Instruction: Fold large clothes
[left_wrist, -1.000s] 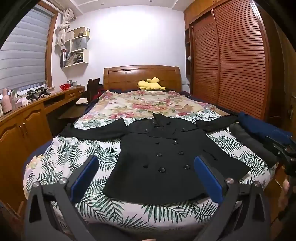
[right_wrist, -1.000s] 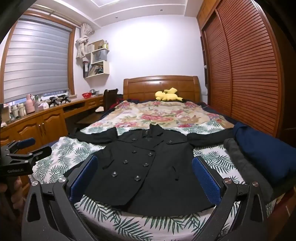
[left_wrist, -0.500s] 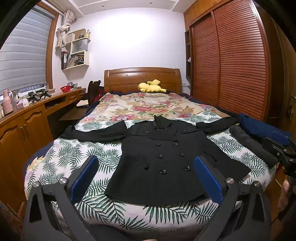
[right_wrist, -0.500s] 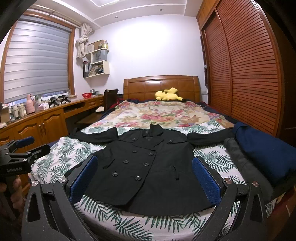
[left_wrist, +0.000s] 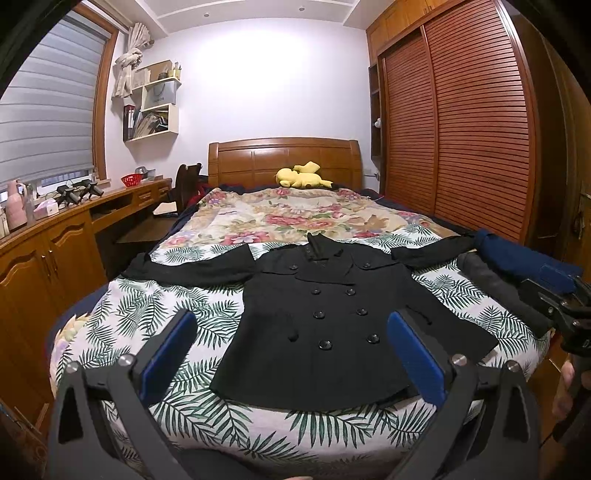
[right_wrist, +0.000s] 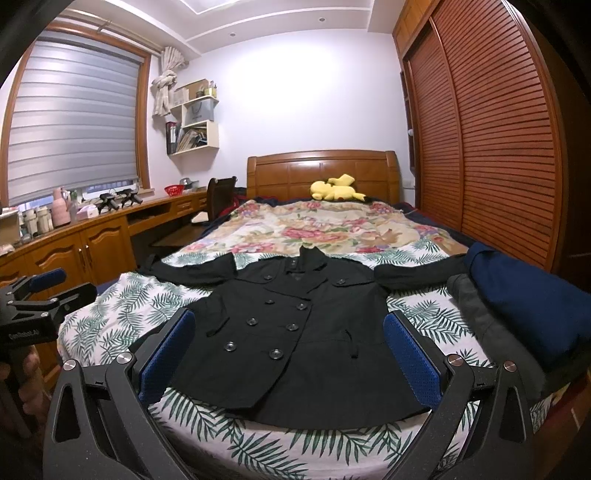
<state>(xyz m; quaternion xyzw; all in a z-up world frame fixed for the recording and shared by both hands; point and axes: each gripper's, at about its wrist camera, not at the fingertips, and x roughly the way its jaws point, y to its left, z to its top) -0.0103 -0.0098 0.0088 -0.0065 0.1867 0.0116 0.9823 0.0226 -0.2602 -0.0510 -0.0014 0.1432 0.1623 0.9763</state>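
The black buttoned coat (left_wrist: 332, 314) lies flat at the foot edge of the leaf-print bed (left_wrist: 140, 314), collar pointing away, 2 sleeves out sideways. The left gripper (left_wrist: 291, 354) and right gripper (right_wrist: 288, 354) hover spread wide, empty, both just before its hem.

The left gripper (left_wrist: 290, 328) is rising slightly and pulling back from the foot edge of the bed (left_wrist: 122, 306), so in its view the black coat (left_wrist: 332, 314) is sitting a little lower and the headboard (left_wrist: 284, 158) and ceiling are showing more. In the right wrist view the left gripper (right_wrist: 48, 286) at the left edge is lifting a touch. The right gripper (right_wrist: 288, 334) is barely drifting, and its view of the coat (right_wrist: 295, 325) is hardly shifting.
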